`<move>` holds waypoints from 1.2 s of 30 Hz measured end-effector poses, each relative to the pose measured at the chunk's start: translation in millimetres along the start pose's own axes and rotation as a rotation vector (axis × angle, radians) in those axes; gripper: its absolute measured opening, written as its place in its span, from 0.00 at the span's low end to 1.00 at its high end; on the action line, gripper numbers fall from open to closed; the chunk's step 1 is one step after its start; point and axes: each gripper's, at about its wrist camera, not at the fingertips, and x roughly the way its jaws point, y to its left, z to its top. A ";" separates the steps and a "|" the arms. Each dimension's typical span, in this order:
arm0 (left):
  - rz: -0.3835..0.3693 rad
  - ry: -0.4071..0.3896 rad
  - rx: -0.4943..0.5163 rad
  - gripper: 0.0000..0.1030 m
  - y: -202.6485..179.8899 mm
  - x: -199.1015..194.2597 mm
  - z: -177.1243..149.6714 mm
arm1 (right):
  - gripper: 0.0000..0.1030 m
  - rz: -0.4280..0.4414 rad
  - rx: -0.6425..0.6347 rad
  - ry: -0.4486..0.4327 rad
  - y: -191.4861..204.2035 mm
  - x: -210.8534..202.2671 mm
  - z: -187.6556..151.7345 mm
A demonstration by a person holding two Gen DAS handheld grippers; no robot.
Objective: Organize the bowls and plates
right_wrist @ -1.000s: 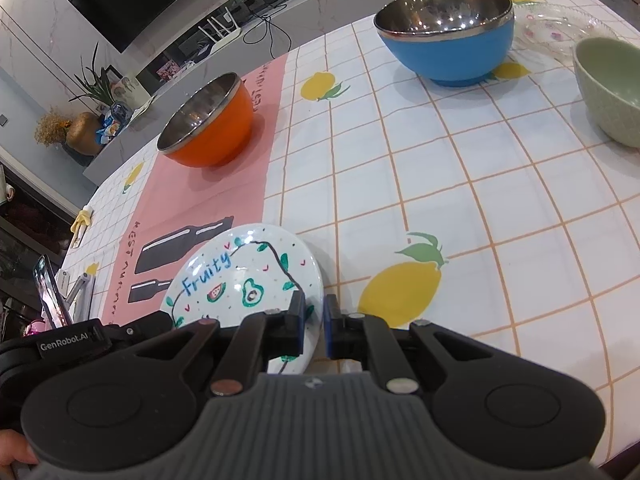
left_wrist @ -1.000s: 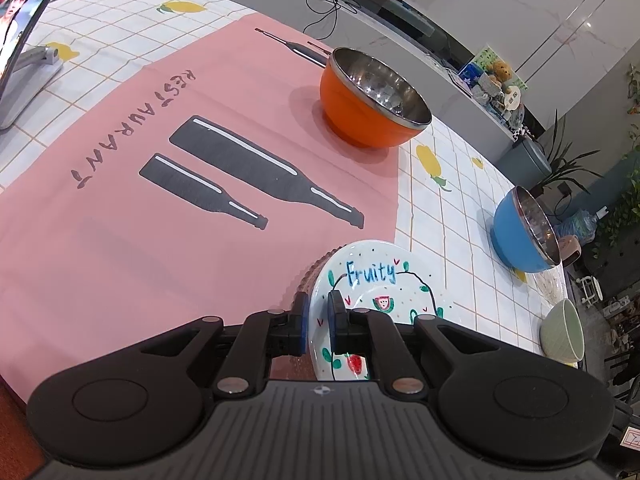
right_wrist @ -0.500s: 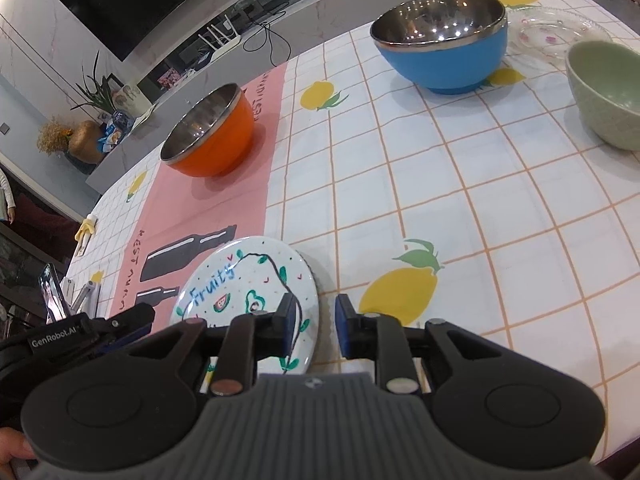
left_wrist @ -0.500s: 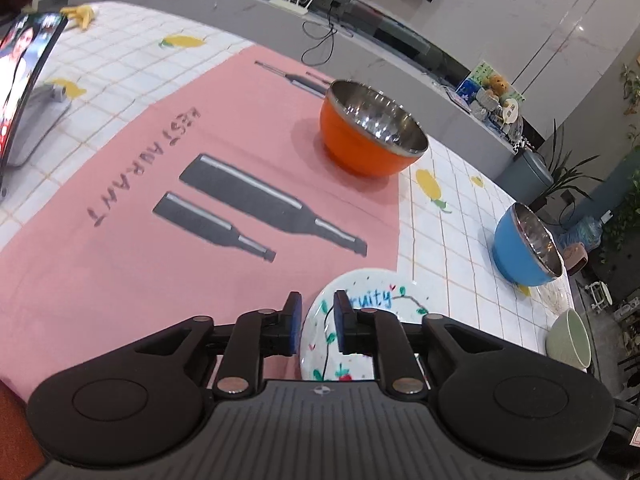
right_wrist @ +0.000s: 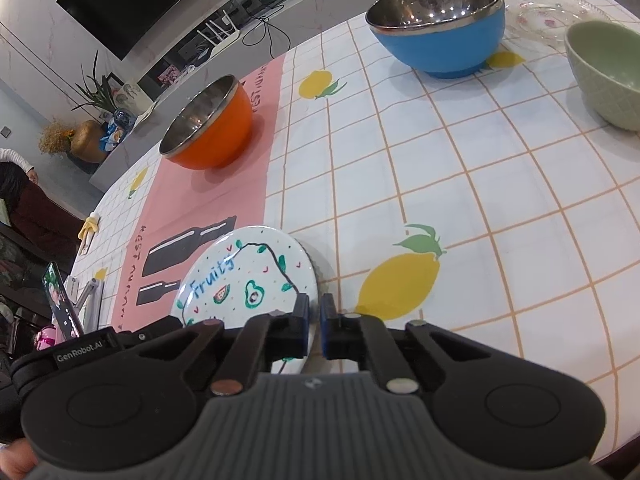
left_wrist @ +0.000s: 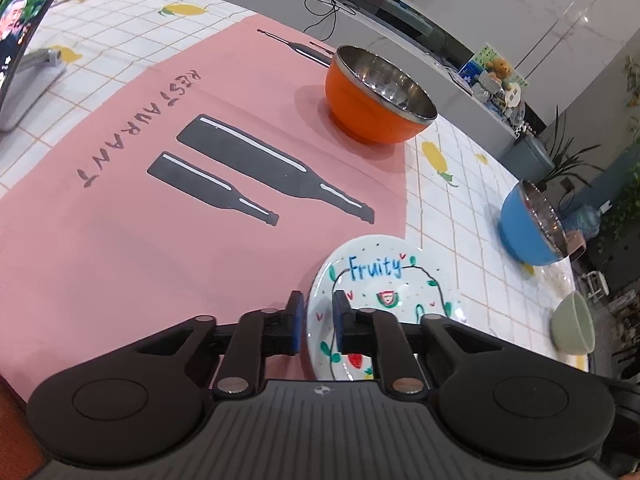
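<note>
A white plate (left_wrist: 380, 280) painted "Fruity" lies half on the pink mat (left_wrist: 120, 248), half on the checked cloth. My left gripper (left_wrist: 318, 320) has the plate's left rim between its pads, and its jaws are closing on it. In the right wrist view the same plate (right_wrist: 248, 280) sits tilted, a dark shadow under its far edge. My right gripper (right_wrist: 315, 320) is shut on its right rim. An orange steel bowl (left_wrist: 376, 100) stands upright at the mat's far end. A blue steel bowl (right_wrist: 440, 28) and a pale green bowl (right_wrist: 604, 72) stand upright further right.
A clear glass plate (right_wrist: 548, 12) lies behind the green bowl near the table's far corner. A phone on a stand (left_wrist: 20, 40) is at the far left of the table. A person (right_wrist: 24, 200) stands beyond the table's left end. Checked cloth (right_wrist: 480, 200) lies bare between the plate and the bowls.
Both grippers opened a little around the plate's rims and closed again. The plate's right side now looks slightly raised off the cloth. Neither hand has moved far.
</note>
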 end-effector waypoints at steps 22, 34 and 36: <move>-0.278 0.011 0.294 0.14 -132.4 -5.3 30.4 | 0.07 -0.096 0.032 -0.190 -40.8 -76.7 53.6; -0.444 0.124 0.325 0.14 -254.1 72.5 17.4 | 0.17 -0.233 0.121 -0.324 -140.6 -132.9 125.6; -0.433 0.133 0.328 0.14 -270.6 90.1 13.2 | 0.22 -0.251 0.143 -0.332 -160.0 -135.2 136.9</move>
